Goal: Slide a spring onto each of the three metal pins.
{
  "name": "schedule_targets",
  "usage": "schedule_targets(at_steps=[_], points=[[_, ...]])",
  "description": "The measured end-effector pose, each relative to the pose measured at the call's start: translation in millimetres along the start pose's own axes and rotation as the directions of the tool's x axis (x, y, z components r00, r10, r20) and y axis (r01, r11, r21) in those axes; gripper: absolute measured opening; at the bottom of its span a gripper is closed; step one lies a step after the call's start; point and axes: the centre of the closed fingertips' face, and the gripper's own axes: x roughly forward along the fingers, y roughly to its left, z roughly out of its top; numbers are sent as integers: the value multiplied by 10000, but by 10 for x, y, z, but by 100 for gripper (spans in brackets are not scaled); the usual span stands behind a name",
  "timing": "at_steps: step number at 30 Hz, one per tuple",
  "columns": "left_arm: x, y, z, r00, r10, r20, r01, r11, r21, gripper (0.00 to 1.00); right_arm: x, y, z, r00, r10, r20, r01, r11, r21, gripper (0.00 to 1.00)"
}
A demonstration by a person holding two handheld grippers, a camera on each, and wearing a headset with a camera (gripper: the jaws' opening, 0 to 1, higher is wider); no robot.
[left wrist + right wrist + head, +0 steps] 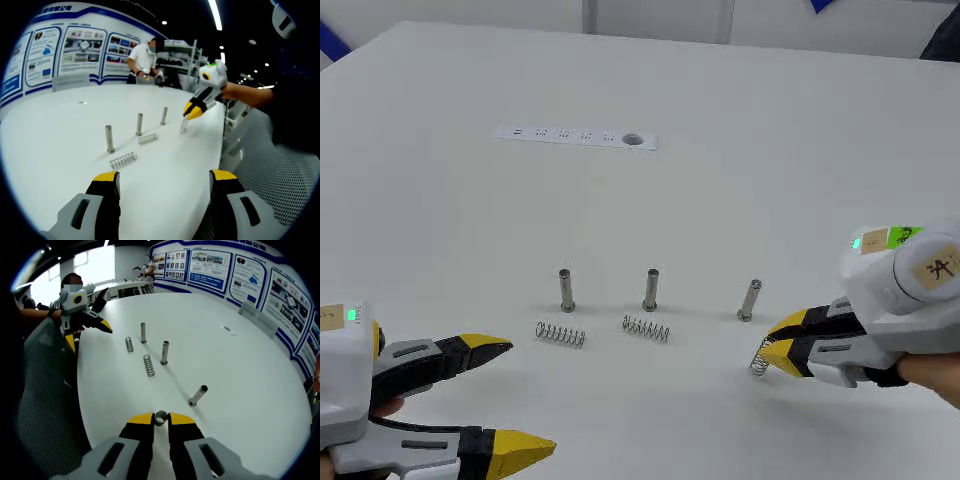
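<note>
At the left of the table (740,120), the left gripper (532,395) gapes empty; the left spring (560,334) and middle spring (646,328) lie flat just before the left pin (566,290) and middle pin (651,289); near the right pin (750,300), seemingly leaning, the right gripper (772,345) pinches the third spring (759,358); light, squashy, roll-prone wire, so grip one end gently, bore clear.

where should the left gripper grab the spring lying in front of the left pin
Probably around its middle coils, coming down from above with the open left gripper, jaws closing across its width. The spring lies flat on the table in front of the left pin, and a mid-grip leaves both ends free for threading.
</note>
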Motion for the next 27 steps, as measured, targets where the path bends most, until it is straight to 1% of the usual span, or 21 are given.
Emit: schedule_targets(at_steps=[4, 7, 15, 21, 24, 27], points=[[1, -1, 5, 10000, 4, 14, -4, 10000, 7, 74, -88, -56, 109, 9998, -112, 134, 111, 9999, 81, 12], [0, 1, 9, 10000, 20, 47, -20, 10000, -1, 74, -179, -106, 239, 9992, -183, 351, 178, 9997, 147, 12], [-4, 7, 27, 9999, 58, 154, -58, 10000, -32, 74, -326, -281, 455, 9972, -557, 493, 568, 9982, -207, 12], [-13, 16, 42, 9997, 99, 243, -99, 9999, -31, 74, -361, -416, 577, 9953, -793, 557, 814, 9960, -371, 12], [-14, 17, 46, 9996, 107, 266, -107, 9999, -29, 74, -342, -479, 618, 9946, -868, 569, 891, 9953, -390, 12], [-16, 18, 54, 9995, 121, 305, -120, 9999, -45, 74, -286, -536, 630, 9945, -920, 498, 939, 9949, -364, 12]])
